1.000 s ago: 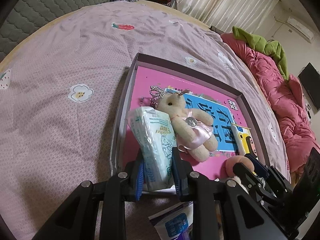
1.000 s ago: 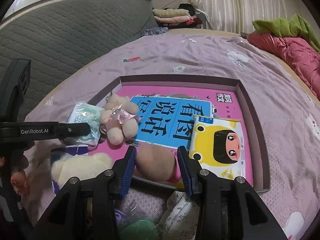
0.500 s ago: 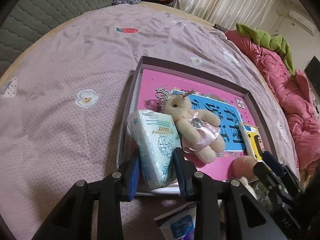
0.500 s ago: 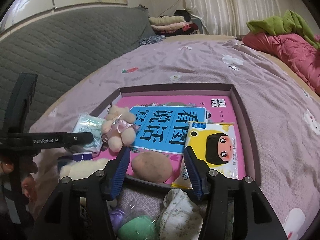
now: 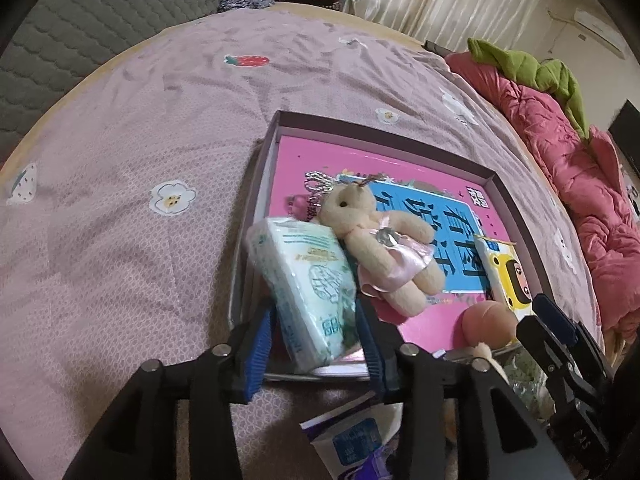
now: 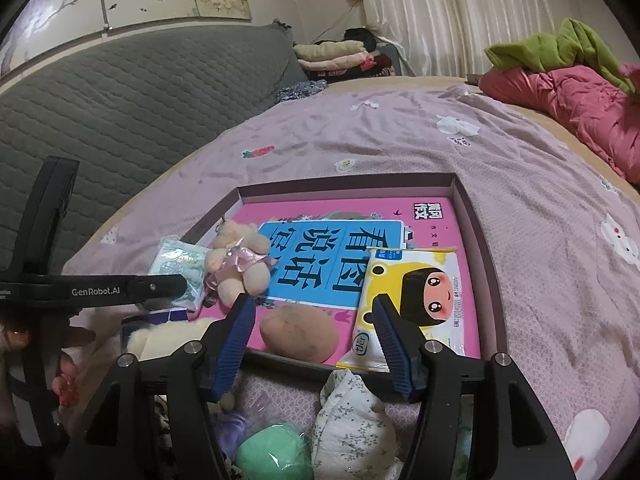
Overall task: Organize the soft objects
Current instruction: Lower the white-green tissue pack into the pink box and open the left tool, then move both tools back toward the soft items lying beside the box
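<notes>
Pale-green tissue pack [image 5: 308, 280] between my opening left fingers [image 5: 264, 332]; right fingers [image 6: 236, 340] opening around peach toy [image 6: 299, 333]; withdraw straight back, avoid snagging.

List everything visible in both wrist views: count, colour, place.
Tray: one, purple-grey, on the bedspread.
Book: one, pink and blue, flat in the tray.
Teddy bear: one, beige, pink dress, on the book.
Tissue pack: one, pale green, leaning on the tray's near-left corner.
Wipes pack: one, yellow, tray's right side.
Peach toy: one, pink-brown, tray's near edge.
Green ball: one, mint, nearest the camera.
Bedspread: one, lilac.
Quilt: one, red, far right.
Left tongs: opening around the tissue pack.
Right tongs: opening, peach toy between.
</notes>
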`<state>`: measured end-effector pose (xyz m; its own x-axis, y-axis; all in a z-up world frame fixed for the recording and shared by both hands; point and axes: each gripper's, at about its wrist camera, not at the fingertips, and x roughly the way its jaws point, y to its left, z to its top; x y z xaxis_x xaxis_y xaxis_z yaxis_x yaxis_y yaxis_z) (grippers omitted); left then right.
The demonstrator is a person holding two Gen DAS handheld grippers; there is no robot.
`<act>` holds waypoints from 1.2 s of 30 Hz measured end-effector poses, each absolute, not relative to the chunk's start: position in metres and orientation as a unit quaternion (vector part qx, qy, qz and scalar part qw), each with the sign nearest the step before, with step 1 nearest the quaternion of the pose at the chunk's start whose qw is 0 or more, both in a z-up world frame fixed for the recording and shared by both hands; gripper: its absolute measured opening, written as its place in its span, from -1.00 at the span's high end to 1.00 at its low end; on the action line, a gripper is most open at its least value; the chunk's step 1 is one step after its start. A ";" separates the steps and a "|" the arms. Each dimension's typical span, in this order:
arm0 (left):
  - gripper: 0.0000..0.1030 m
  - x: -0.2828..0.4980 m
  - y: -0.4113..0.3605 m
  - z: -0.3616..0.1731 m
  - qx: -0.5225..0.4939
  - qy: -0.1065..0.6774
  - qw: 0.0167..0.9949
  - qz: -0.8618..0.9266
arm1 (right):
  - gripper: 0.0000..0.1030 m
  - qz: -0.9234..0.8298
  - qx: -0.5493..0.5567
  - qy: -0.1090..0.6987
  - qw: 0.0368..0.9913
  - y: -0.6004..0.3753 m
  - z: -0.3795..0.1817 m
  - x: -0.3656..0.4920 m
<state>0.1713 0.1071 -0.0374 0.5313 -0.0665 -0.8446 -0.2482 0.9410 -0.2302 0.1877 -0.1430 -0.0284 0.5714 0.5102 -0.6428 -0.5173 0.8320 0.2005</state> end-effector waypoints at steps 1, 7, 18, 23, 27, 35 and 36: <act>0.07 0.171 0.106 -0.036 -0.160 0.479 0.862 0.052 | -0.22 0.289 -0.005 0.360 0.887 -0.143 -0.028 0.187; -0.07 0.165 0.104 -0.030 -0.157 0.468 0.868 0.056 | -0.22 0.283 -0.006 0.357 0.890 -0.146 -0.027 0.185; -0.07 0.155 0.104 -0.022 -0.166 0.455 0.874 0.040 | -0.36 0.275 -0.005 0.348 0.896 -0.152 -0.025 0.183; -0.07 0.153 0.103 -0.019 -0.170 0.449 0.877 0.032 | -0.37 0.271 -0.008 0.340 0.900 -0.154 -0.023 0.182; -0.07 0.155 0.103 -0.020 -0.177 0.449 0.876 0.021 | -0.38 0.271 -0.005 0.336 0.902 -0.156 -0.021 0.182; -0.07 0.147 0.109 -0.010 -0.191 0.430 0.882 0.035 | -0.42 0.273 -0.015 0.316 0.908 -0.157 -0.016 0.175; -0.07 0.146 0.109 -0.010 -0.190 0.430 0.882 0.037 | -0.42 0.273 -0.017 0.314 0.909 -0.157 -0.016 0.174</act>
